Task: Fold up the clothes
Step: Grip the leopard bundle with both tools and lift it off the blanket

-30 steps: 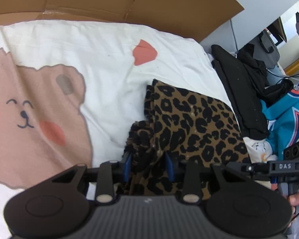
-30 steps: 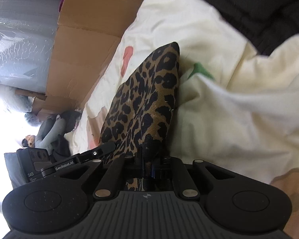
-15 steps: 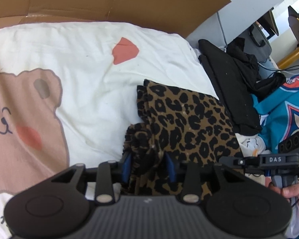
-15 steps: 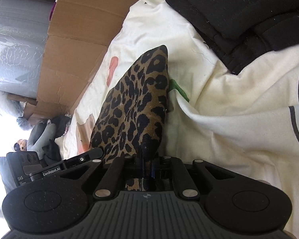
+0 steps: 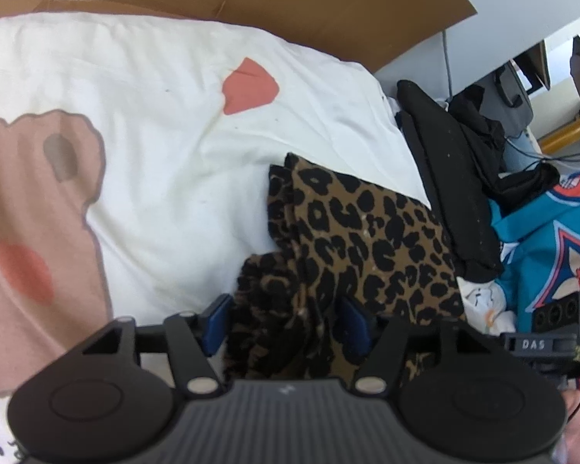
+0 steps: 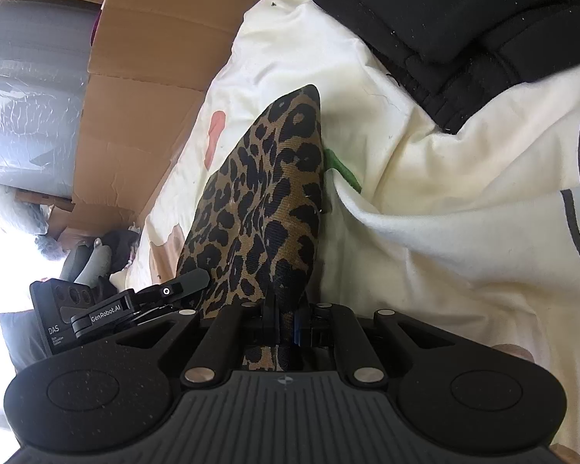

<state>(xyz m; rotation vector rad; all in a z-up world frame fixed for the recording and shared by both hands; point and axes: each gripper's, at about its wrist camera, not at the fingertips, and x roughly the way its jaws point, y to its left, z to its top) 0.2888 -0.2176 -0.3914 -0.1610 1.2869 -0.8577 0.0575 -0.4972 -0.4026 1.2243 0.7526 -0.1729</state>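
left gripper [image 5: 286, 323] clamps bunched leopard cloth [image 5: 371, 232] | right gripper [image 6: 286, 323] pinches its edge (on bear sheet [image 5: 154, 123])

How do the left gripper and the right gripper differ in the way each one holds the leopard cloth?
The left gripper has its fingers wide apart around a thick bunch of the leopard cloth; the right gripper has its fingers nearly together on a thin edge. Both hold the same cloth.
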